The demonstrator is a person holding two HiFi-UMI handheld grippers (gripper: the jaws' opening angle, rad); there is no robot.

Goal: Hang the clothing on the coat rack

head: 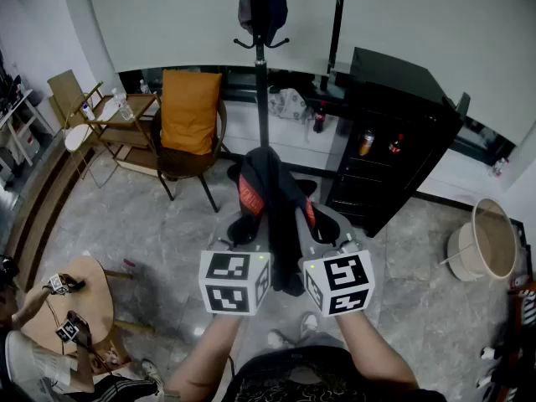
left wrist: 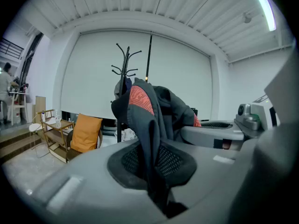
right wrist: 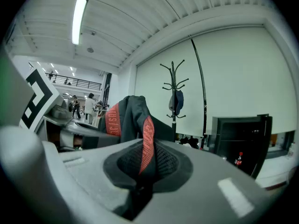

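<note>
A black garment with red trim (head: 270,203) hangs bunched between my two grippers, raised in front of the black coat rack (head: 260,65). My left gripper (head: 248,229) is shut on the garment (left wrist: 150,125), whose cloth runs down between its jaws. My right gripper (head: 322,229) is shut on another fold of the garment (right wrist: 140,139), a red strip pinched at the jaws. The coat rack (left wrist: 125,73) stands straight ahead, with a dark item (head: 262,8) hung on a top hook. In the right gripper view the coat rack (right wrist: 174,90) rises behind the cloth.
A black cabinet (head: 394,132) stands right of the rack. A chair with an orange cushion (head: 189,111) and a wooden trolley (head: 121,128) are on the left. A round wooden table (head: 79,304) with a person beside it is near left. A pale bucket (head: 486,241) sits far right.
</note>
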